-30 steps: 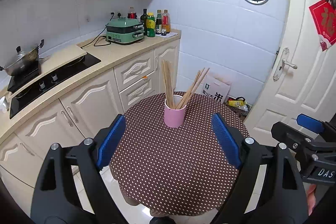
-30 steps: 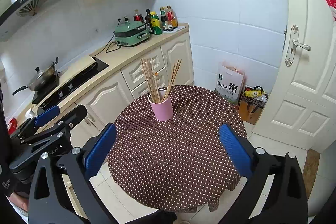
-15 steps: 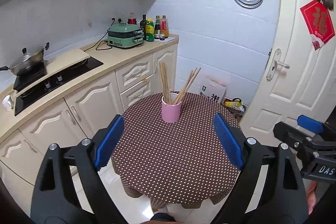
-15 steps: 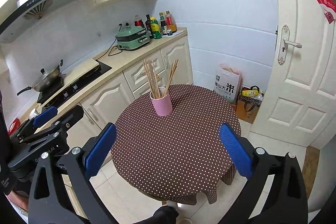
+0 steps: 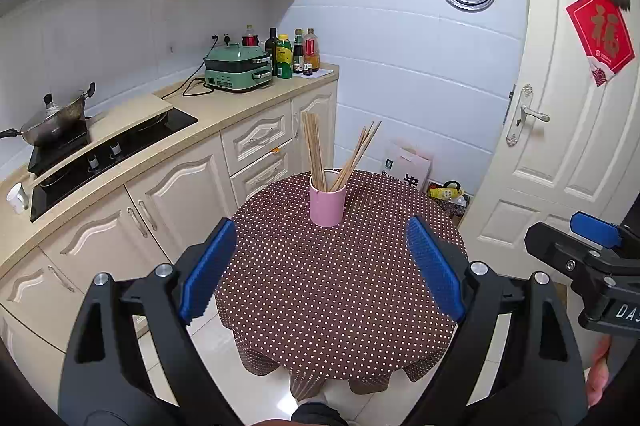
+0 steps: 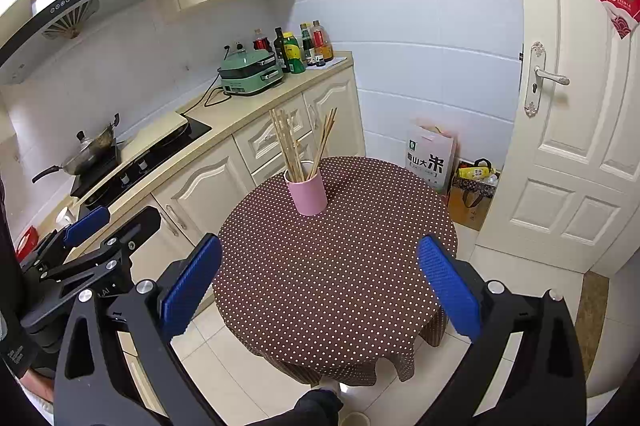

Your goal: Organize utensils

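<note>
Item: pink cup (image 5: 327, 204), our landmark, upright on the round bench (image 5: 340, 290) under a brown dotted cloth, toward its far side.

Contents: wooden chopsticks (image 5: 314, 156), standing in the cup in two leaning bunches, one toward the cupboards, one toward the door. We see no loose utensil on the cloth around the cup, though the near rim is partly hidden behind our fingers.

Left gripper (image 5: 322, 268): held near side of the cup, well apart from it, fingers spread wide with nothing between them.

Right gripper (image 6: 320, 284): likewise near side of the cup, fingers wide apart and empty.

Progress: we judge the sorting essentially done, all visible chopsticks housed; at most a tidying of the two bunches is left.

Change: against the earlier frames the cup sits smaller and farther off in both views; both grippers have drawn back from it. The cup and chopsticks are unmoved.
</note>
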The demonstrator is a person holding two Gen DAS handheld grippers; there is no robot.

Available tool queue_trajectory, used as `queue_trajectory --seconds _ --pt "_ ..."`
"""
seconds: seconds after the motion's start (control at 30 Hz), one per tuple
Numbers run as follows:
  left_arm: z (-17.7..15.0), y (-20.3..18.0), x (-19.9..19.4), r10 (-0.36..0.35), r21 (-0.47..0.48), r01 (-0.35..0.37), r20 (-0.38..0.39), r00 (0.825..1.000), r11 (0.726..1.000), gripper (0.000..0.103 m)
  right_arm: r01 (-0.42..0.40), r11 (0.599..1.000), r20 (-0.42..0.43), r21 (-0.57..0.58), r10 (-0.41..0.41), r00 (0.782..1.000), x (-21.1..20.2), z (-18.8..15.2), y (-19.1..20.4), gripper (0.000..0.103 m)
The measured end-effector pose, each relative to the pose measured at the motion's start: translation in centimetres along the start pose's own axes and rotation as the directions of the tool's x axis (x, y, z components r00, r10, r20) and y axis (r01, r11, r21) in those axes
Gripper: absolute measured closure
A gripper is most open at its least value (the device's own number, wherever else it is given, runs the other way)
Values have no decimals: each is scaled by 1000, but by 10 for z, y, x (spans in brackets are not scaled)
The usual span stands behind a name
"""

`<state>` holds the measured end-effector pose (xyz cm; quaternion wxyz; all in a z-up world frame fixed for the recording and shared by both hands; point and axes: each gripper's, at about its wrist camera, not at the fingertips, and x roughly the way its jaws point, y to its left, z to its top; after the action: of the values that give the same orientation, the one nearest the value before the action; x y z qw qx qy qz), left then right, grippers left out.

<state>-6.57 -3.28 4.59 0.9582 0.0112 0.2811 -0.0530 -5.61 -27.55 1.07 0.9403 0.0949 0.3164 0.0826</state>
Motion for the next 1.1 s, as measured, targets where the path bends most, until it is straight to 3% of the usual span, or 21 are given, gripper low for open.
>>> queue_trajectory --seconds 1.1 --pt "6 11 7 -10 -3 10 17 1000 1000 18 -3 1000 18 19 3 1000 2 -2 4 8"
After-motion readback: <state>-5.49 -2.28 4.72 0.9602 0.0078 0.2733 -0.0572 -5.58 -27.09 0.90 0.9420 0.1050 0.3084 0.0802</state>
